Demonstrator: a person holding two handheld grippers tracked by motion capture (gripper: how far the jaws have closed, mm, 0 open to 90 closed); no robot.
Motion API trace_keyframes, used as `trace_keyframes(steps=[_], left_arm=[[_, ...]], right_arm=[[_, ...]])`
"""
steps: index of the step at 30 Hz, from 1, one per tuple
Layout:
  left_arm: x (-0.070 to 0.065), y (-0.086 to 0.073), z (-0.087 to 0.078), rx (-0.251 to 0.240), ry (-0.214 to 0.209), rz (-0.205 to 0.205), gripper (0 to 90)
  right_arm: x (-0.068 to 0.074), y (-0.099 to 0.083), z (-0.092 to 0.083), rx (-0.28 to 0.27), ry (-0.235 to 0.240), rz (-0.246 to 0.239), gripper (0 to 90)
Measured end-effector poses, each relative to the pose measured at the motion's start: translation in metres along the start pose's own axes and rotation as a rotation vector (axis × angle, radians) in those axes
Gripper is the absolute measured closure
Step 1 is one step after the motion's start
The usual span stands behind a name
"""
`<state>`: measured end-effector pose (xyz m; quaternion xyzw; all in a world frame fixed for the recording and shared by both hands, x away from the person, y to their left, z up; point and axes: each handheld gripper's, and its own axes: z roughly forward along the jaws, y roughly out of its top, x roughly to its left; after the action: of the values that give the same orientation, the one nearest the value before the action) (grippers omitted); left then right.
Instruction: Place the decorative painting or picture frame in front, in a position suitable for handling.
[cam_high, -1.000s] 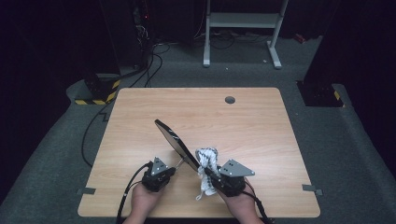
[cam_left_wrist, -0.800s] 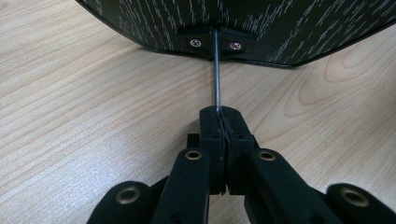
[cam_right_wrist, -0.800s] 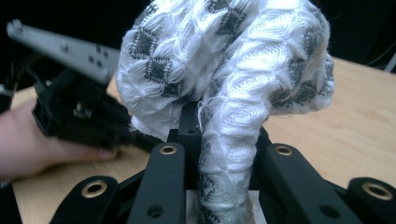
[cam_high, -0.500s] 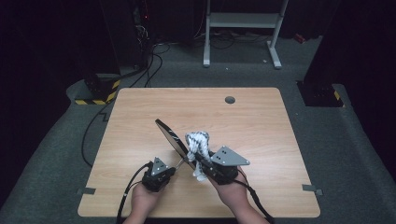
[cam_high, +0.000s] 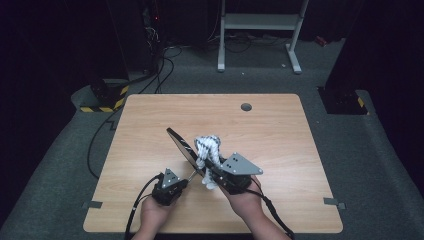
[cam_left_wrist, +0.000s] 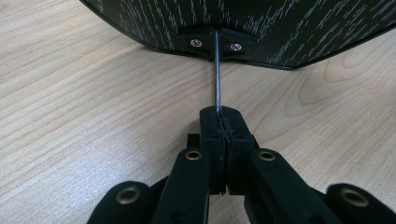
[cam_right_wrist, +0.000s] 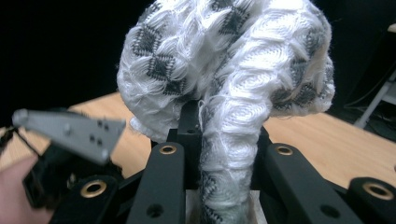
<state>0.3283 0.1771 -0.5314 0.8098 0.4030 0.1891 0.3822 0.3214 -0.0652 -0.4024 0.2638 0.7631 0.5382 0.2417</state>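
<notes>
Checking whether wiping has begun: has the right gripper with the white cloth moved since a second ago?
Yes. The right gripper carried the white cloth up the picture, toward the table's round hole, alongside the dark pan.

Left tool (cam_left_wrist: 219, 122) clamped on thin metal rod (cam_left_wrist: 216, 70) of black speckled pan (cam_left_wrist: 243, 18); wooden table (cam_left_wrist: 84, 102) beneath.

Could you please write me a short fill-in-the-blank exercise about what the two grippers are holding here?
1. The left gripper is shut on the thin metal ___ of the black pan.
2. The right gripper grips a white ___ patterned in grey.
3. The pan stands tilted over a ___ table.

Missing words: handle; cloth; wooden
</notes>
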Motion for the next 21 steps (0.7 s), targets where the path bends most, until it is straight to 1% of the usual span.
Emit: trace_keyframes(steps=[3, 4, 6, 8, 10, 12, 14, 16, 19, 21], left_arm=[[0.0, 0.0, 0.0, 0.0, 0.001, 0.004, 88.5], [0.0, 0.0, 0.0, 0.0, 0.0, 0.004, 88.4], [0.0, 0.0, 0.0, 0.0, -0.001, 0.004, 88.4], [0.0, 0.0, 0.0, 0.001, -0.005, 0.0, 88.5], [0.0, 0.0, 0.0, 0.001, -0.006, 0.0, 88.4], [0.0, 0.0, 0.0, 0.0, -0.007, 0.0, 88.4], [0.001, 0.0, 0.0, 0.0, -0.008, -0.001, 88.3], [0.0, 0.0, 0.0, 0.0, -0.008, -0.002, 88.3], [0.0, -0.001, -0.001, 0.001, -0.01, 0.0, 88.1], [0.0, -0.001, -0.001, 0.0, -0.011, -0.001, 88.0]], right_arm=[[-0.002, -0.015, -0.007, 0.038, -0.005, -0.01, 75.9], [-0.003, -0.02, -0.01, 0.043, -0.012, -0.008, 75.8], [-0.008, -0.029, -0.017, 0.041, -0.023, 0.012, 75.7], [-0.015, -0.036, -0.024, 0.035, -0.045, 0.033, 75.5], [-0.024, -0.042, -0.027, 0.057, -0.059, 0.036, 74.4], [-0.034, -0.049, -0.028, 0.081, -0.062, 0.054, 73.3], [-0.045, -0.059, -0.027, 0.117, -0.091, 0.056, 73.4], [-0.054, -0.068, -0.026, 0.149, -0.114, 0.068, 73.4], [-0.069, -0.081, -0.024, 0.194, -0.168, 0.078, 73.4], [-0.08, -0.091, -0.023, 0.235, -0.203, 0.083, 73.3]])
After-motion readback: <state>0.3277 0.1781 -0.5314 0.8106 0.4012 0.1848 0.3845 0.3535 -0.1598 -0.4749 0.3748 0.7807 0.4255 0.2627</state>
